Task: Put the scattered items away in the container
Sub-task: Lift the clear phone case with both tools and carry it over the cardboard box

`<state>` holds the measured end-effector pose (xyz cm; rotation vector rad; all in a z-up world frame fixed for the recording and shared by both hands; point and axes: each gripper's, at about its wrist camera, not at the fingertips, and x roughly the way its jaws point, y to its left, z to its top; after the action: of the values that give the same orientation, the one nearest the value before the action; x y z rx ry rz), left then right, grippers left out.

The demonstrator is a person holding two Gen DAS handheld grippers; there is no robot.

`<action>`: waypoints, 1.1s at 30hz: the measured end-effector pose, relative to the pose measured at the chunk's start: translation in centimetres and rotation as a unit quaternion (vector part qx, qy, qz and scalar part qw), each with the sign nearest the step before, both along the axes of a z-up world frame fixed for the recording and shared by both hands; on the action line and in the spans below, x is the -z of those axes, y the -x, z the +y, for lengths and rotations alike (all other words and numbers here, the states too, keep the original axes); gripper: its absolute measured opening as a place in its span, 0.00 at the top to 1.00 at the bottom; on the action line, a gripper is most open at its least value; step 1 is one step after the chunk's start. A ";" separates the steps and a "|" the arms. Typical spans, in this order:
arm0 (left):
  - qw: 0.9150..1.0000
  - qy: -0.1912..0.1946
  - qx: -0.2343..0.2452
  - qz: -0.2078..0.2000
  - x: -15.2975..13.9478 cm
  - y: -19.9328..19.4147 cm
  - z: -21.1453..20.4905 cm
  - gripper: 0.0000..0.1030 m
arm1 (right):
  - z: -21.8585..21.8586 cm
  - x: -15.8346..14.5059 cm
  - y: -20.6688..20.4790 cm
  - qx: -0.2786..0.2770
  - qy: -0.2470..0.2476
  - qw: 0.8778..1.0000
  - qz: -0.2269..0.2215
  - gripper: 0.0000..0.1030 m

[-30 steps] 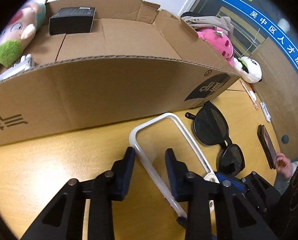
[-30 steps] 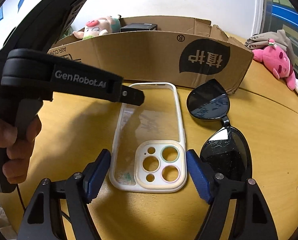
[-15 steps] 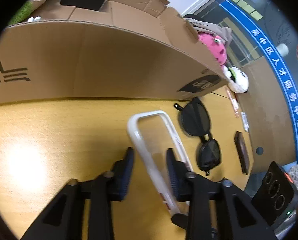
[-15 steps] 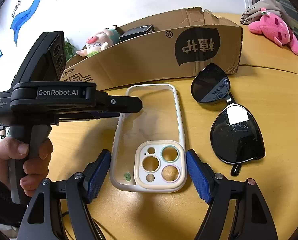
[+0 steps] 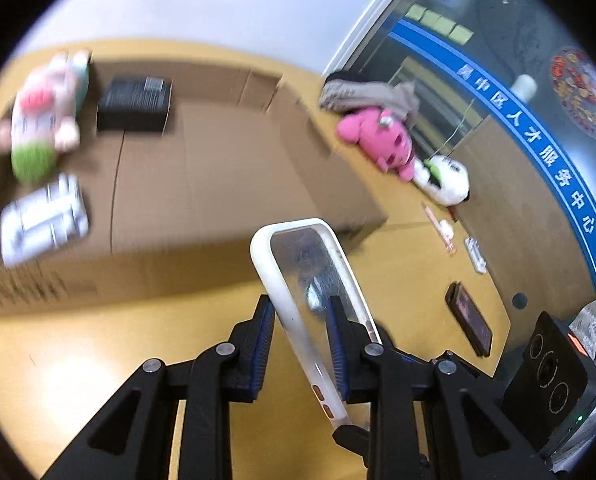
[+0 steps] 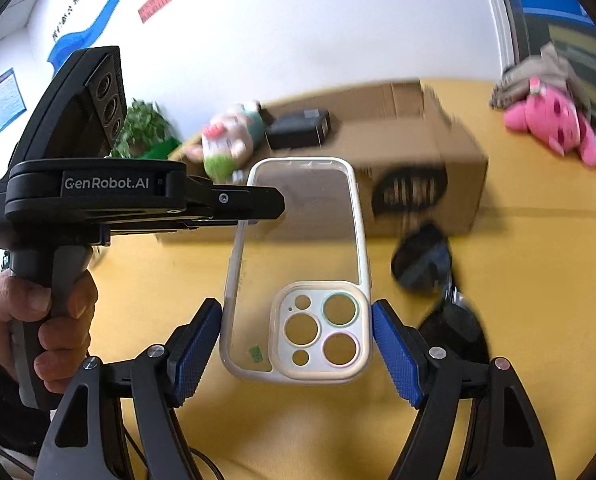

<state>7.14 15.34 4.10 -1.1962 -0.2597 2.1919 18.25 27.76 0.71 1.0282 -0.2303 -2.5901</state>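
Note:
A clear phone case (image 6: 298,272) with a white rim and camera cut-outs hangs in the air above the yellow table. My left gripper (image 5: 300,320) is shut on its left rim, seen from the side in the right wrist view (image 6: 254,208). My right gripper (image 6: 297,344) has its blue pads on both sides of the case's camera end, touching or nearly so. The case also shows in the left wrist view (image 5: 310,276). The open cardboard box (image 5: 218,184) lies just beyond, holding a plush pig (image 5: 44,120), a black box (image 5: 136,104) and a white packet (image 5: 44,220).
Black sunglasses (image 6: 430,268) lie on the table right of the case. A pink plush (image 5: 378,140) and a white plush (image 5: 446,180) sit right of the box. A dark phone (image 5: 468,320) and small items lie at the table's right side.
The phone case has been lifted off the table, held by my left gripper, and both grippers have risen. The view now looks down into the box.

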 end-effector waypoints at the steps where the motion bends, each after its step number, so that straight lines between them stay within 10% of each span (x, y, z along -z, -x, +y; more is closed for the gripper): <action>1: 1.000 -0.001 0.000 0.009 -0.8 0.4 -0.1 0.75 | 0.1 -0.8 0.3 0.000 -0.001 1.000 0.011 0.22; 18: 0.996 -0.025 0.001 0.084 -10.8 15.1 -0.6 0.76 | -0.5 -10.9 15.7 0.004 -0.016 0.996 0.091 0.22; 33: 1.000 -0.008 -0.012 -0.022 -3.7 29.3 1.6 0.78 | 1.5 -6.6 30.3 0.012 0.022 0.999 -0.022 0.22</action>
<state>-22.12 16.94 7.85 -1.2385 -0.3105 2.1815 -12.01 29.26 7.35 1.0749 -0.3096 -2.5730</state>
